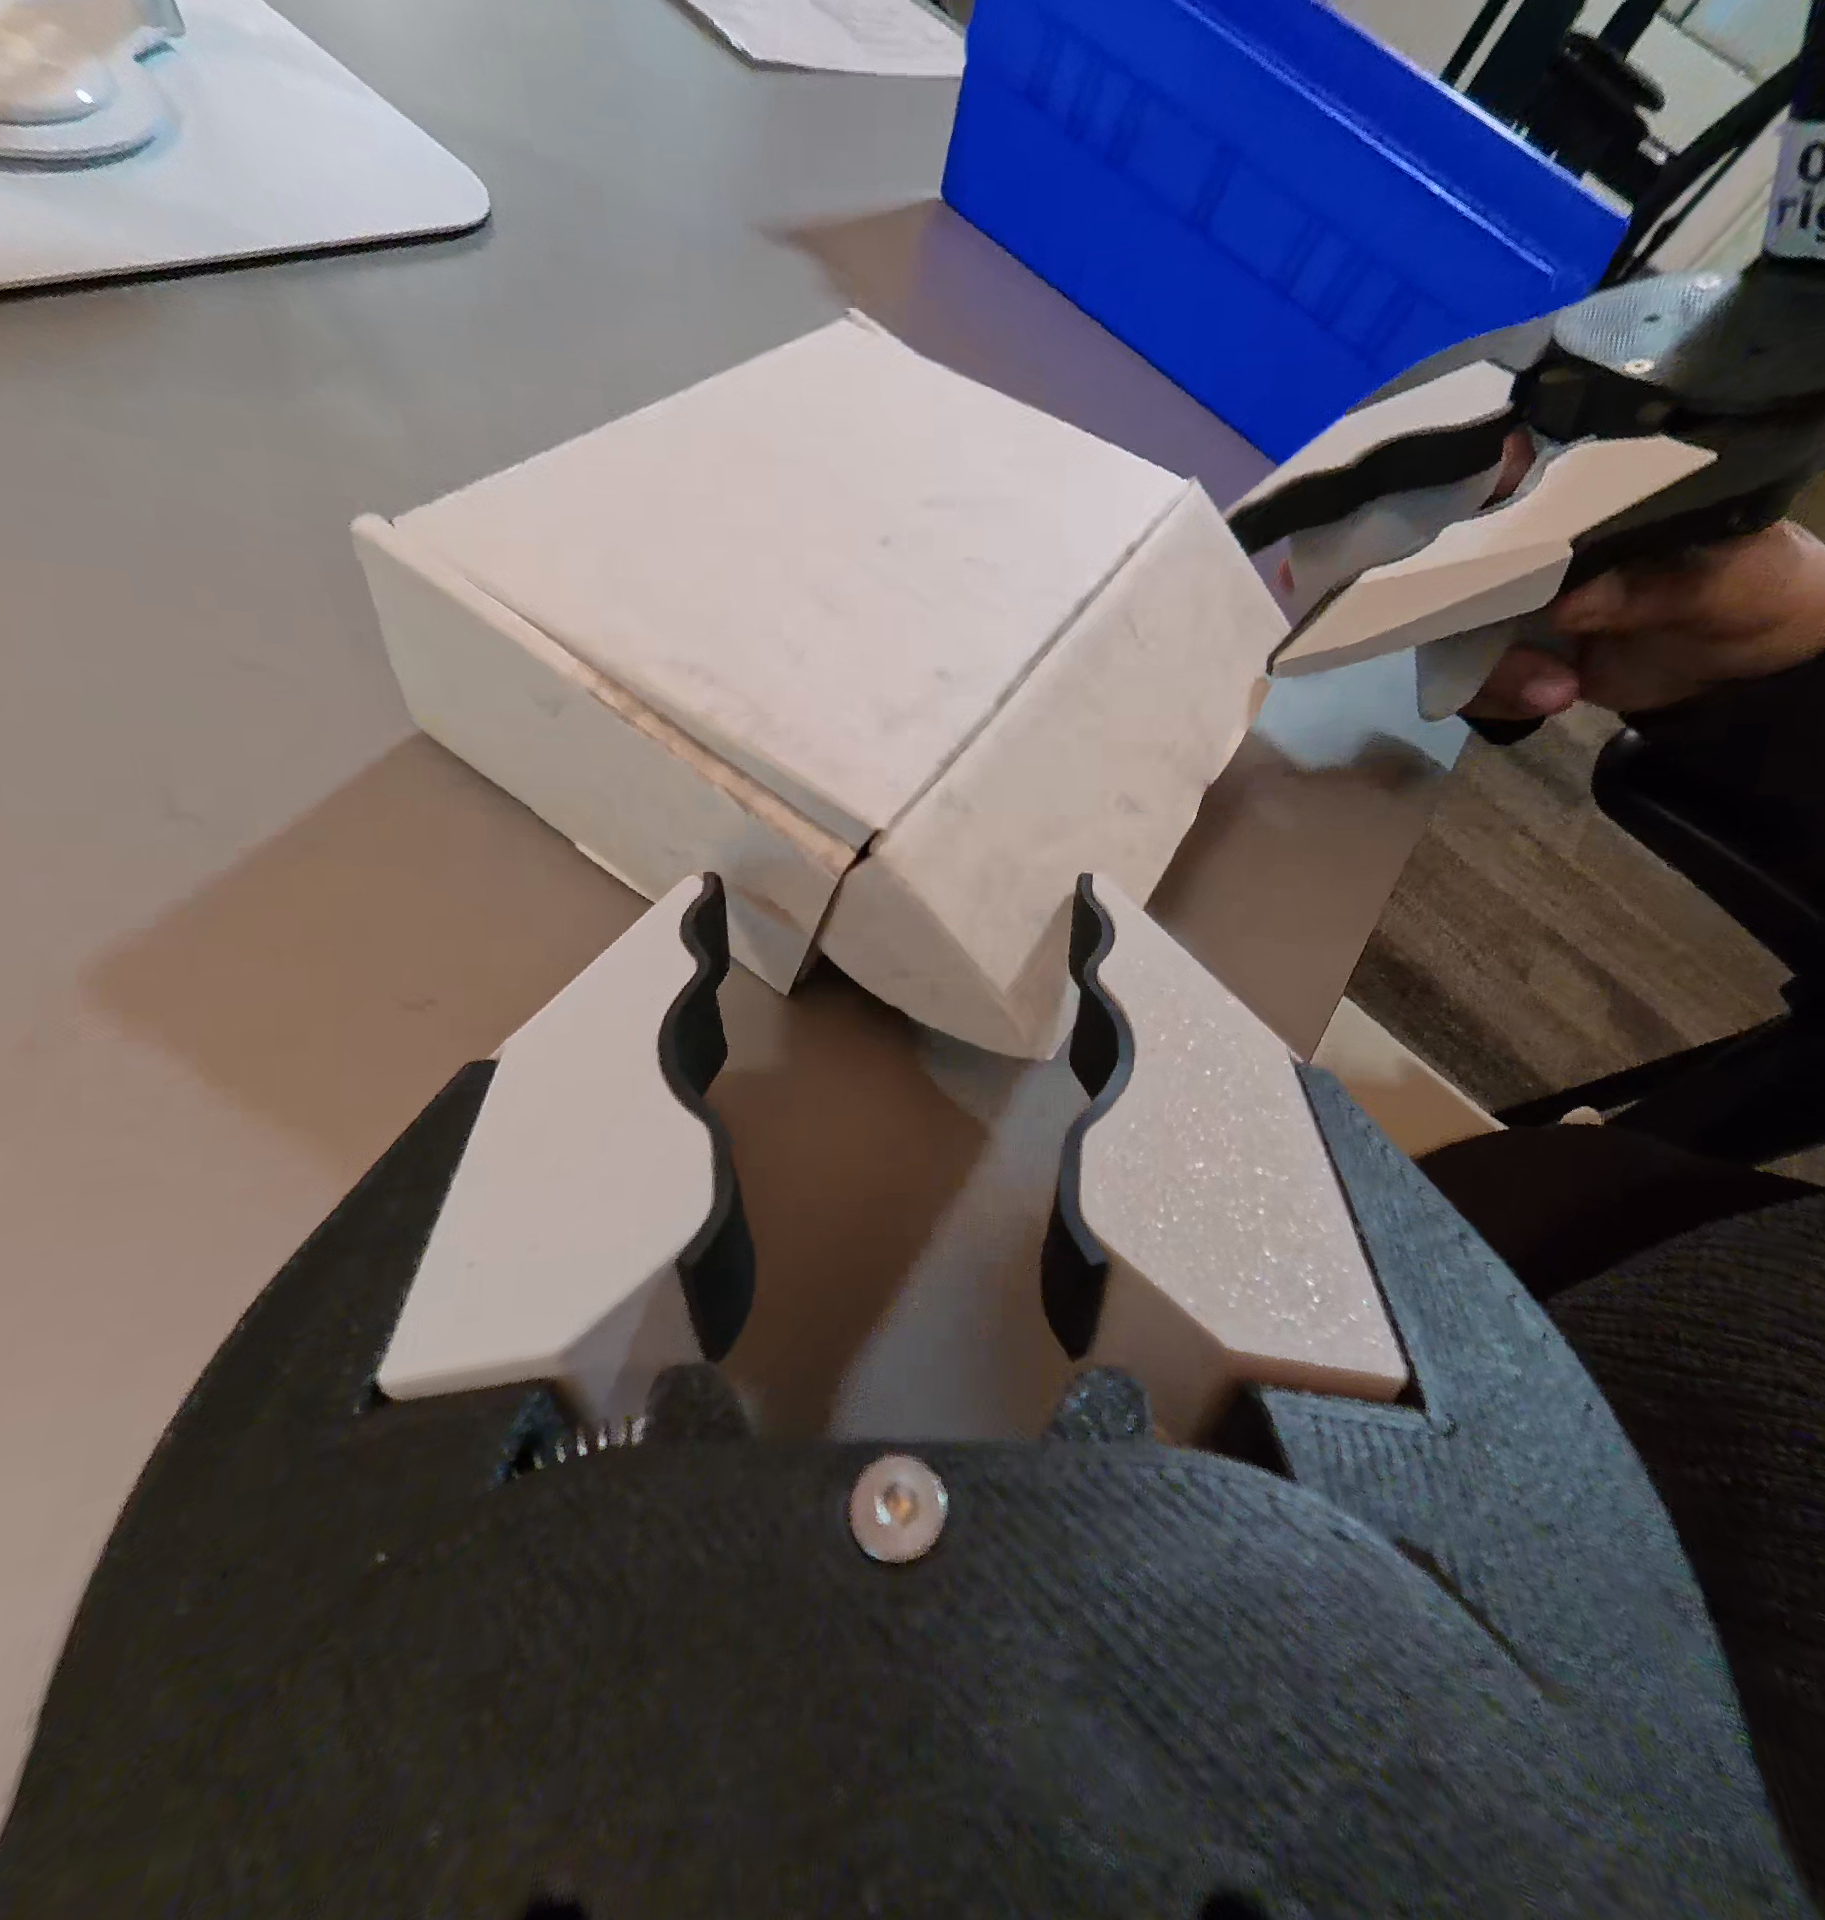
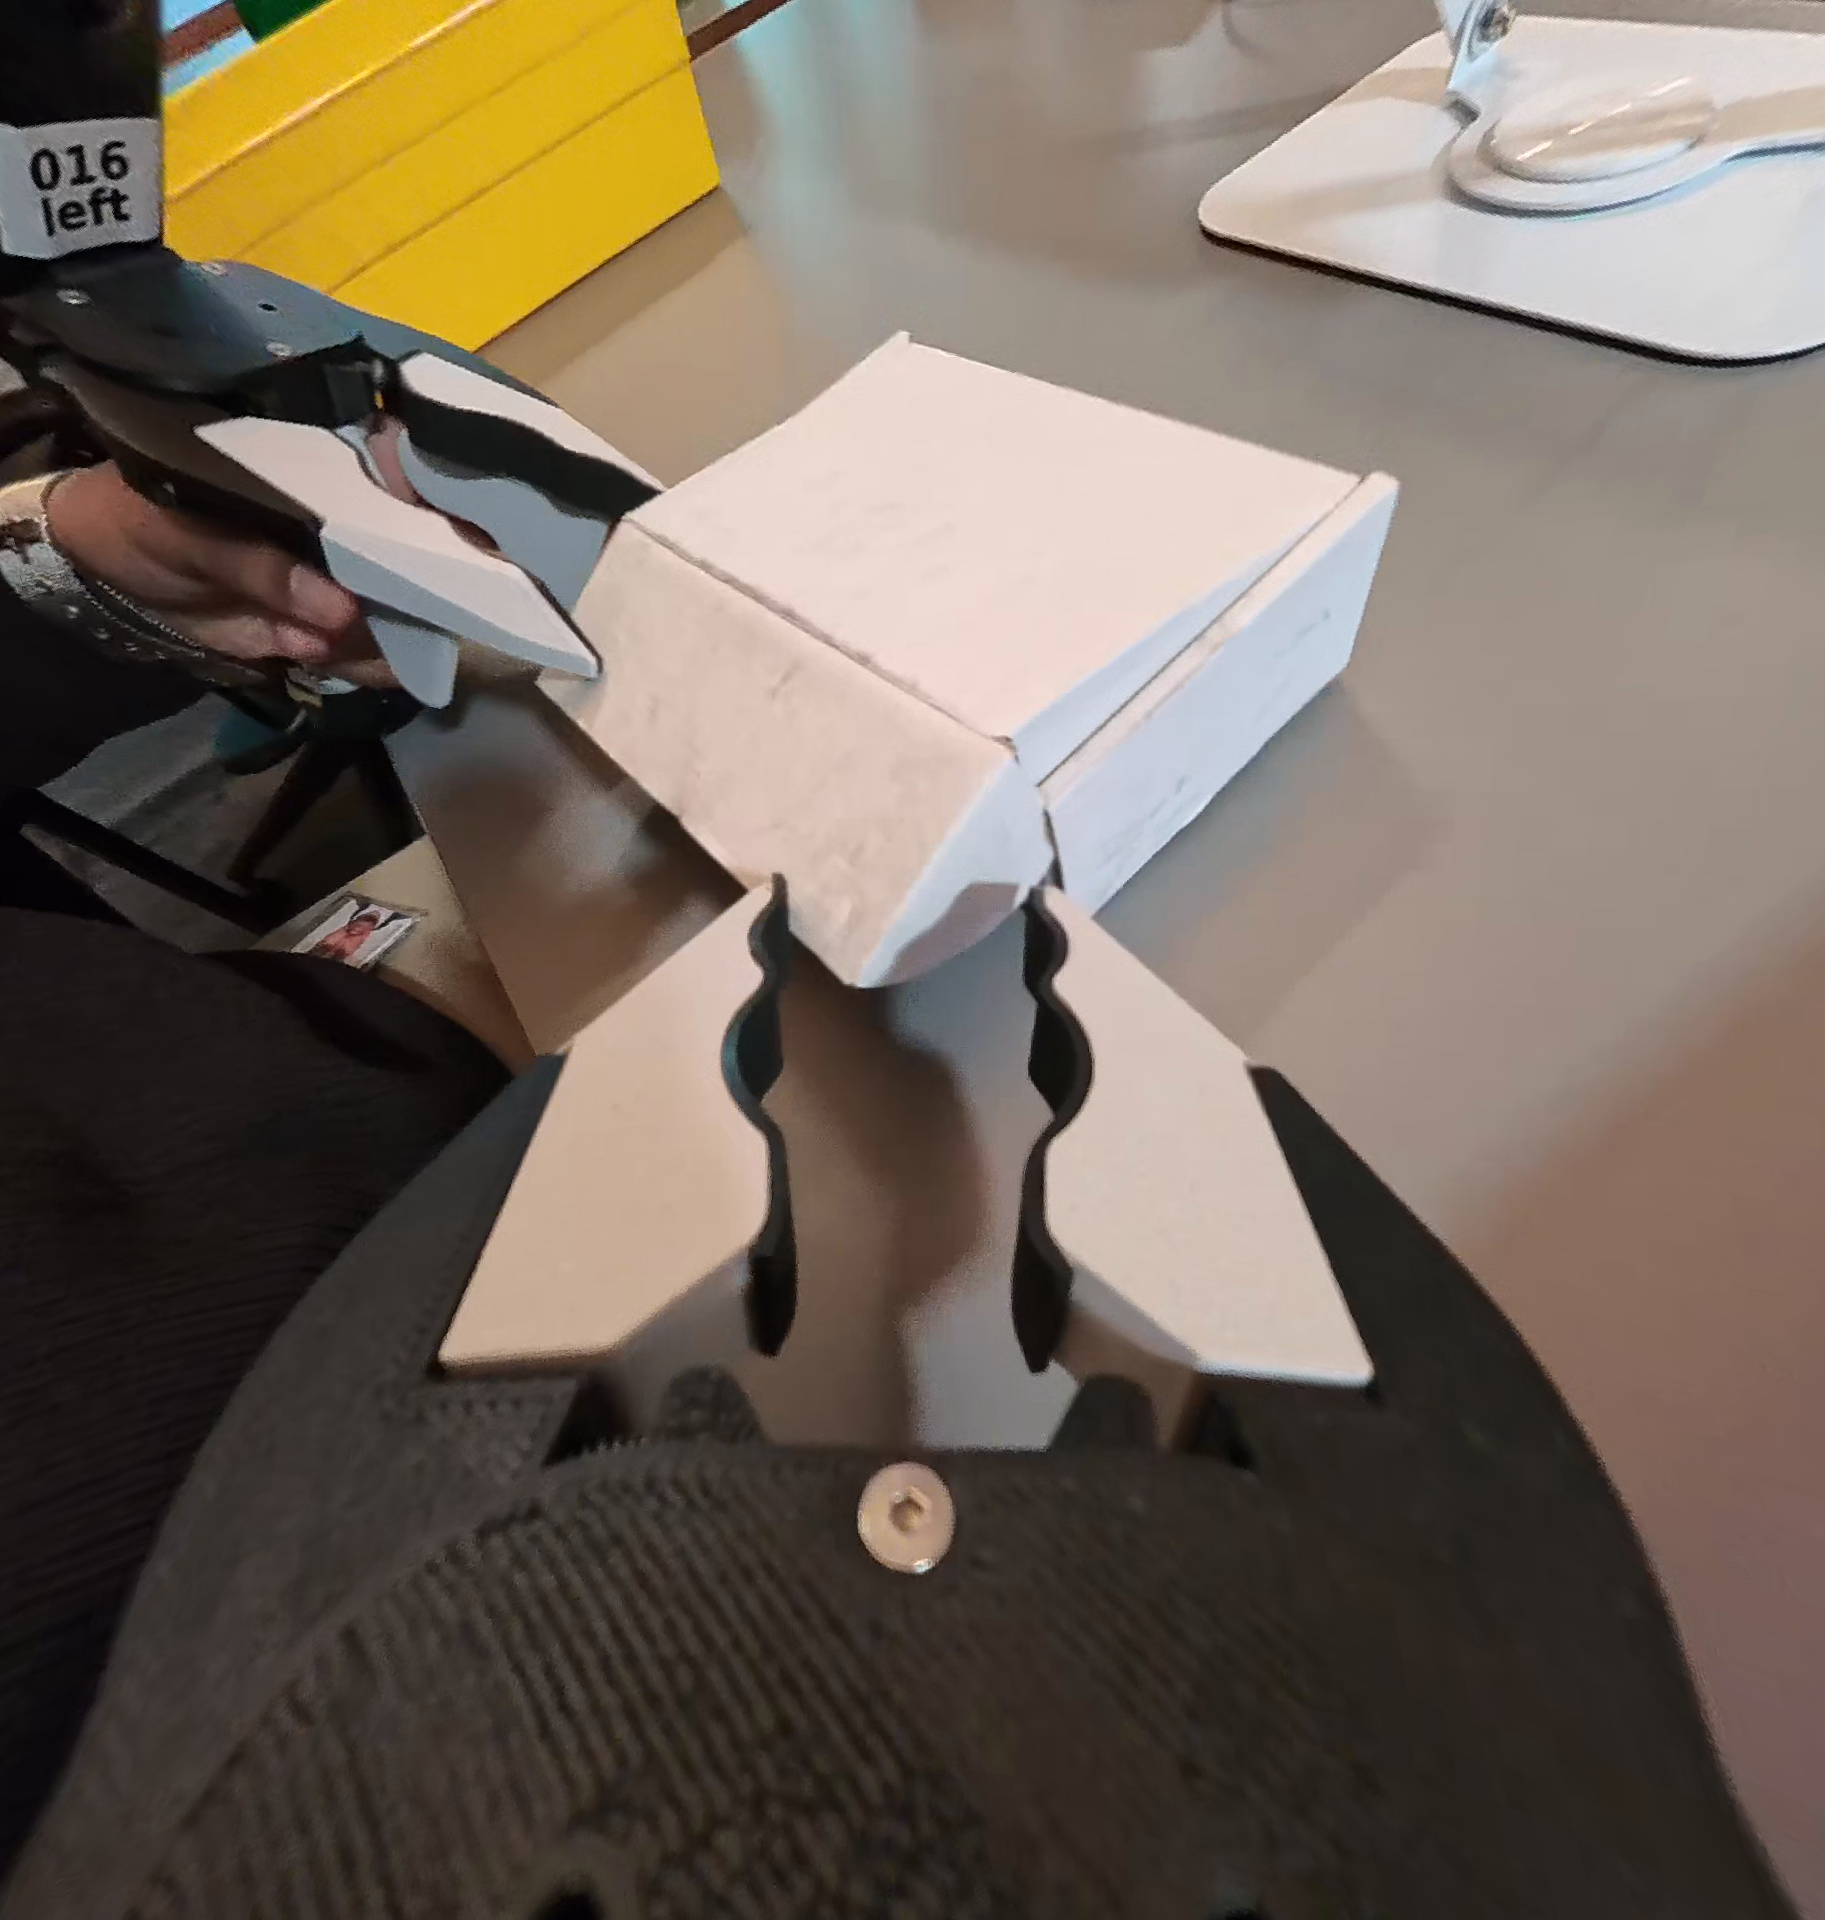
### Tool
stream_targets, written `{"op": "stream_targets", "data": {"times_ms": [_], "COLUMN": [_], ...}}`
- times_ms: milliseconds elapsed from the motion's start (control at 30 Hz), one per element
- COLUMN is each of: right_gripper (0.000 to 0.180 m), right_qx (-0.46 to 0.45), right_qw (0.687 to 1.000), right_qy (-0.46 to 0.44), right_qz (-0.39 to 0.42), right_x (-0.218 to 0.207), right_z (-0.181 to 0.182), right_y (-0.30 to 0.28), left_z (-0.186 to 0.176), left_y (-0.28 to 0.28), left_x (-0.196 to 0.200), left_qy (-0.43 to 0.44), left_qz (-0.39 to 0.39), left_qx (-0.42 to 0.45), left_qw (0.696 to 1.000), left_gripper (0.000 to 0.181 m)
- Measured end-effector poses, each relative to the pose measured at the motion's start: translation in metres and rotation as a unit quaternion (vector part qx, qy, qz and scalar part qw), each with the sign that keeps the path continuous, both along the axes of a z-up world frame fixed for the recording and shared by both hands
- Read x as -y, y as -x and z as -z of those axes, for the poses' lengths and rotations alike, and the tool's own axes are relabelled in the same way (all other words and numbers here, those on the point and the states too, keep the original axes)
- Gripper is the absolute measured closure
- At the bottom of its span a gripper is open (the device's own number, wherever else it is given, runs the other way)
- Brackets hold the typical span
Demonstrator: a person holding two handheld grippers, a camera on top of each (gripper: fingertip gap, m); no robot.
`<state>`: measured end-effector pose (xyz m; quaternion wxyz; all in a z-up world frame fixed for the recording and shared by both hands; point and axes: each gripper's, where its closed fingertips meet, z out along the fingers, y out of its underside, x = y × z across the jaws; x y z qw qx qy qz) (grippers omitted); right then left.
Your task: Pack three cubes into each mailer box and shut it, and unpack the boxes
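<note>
A white mailer box [image 1: 783,603] lies on the grey table [image 1: 160,675] with its lid down. Its front flap [image 1: 1043,779] sticks out at a slant toward the table's near edge. My left gripper [image 1: 900,914] is open and empty, its fingertips at the flap's left corner. My right gripper [image 2: 908,914] is open and empty, with the flap's [image 2: 814,790] right corner just between its fingertips. Each gripper also shows in the other's view, open at the far end of the flap: the right one [image 1: 1259,592] and the left one [image 2: 625,577]. The box [image 2: 991,582] hides its contents. No cubes are in view.
A blue bin [image 1: 1251,208] stands behind the box on the right and a yellow bin [image 2: 451,177] on the left. A white monitor stand base [image 2: 1573,208] sits at the back. The table's near edge [image 1: 1344,935] and the person's dark-clothed lap are close.
</note>
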<state>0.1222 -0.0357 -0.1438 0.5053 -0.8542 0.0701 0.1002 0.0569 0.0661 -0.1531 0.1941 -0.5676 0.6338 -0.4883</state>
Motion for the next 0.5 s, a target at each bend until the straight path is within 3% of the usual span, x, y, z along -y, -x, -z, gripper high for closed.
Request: {"op": "stream_targets", "data": {"times_ms": [133, 233, 500], "right_gripper": [0.132, 0.141, 0.147], "right_qx": [0.021, 0.039, 0.005], "right_qw": [1.0, 0.999, 1.0], "right_qy": [-0.002, 0.024, 0.018], "right_qz": [-0.002, -0.007, 0.002], "right_x": [-0.006, -0.005, -0.006], "right_z": [-0.001, 0.011, 0.011], "right_y": [0.007, 0.007, 0.003], "left_z": [0.0, 0.002, 0.004], "left_y": [0.0, 0.0, -0.002], "left_x": [0.001, 0.0, -0.001], "left_qy": [0.015, 0.012, -0.003], "left_qz": [0.003, -0.004, -0.013], "left_qx": [-0.005, -0.009, -0.012], "left_qw": [1.0, 1.0, 1.0], "left_gripper": [0.118, 0.121, 0.123]}}
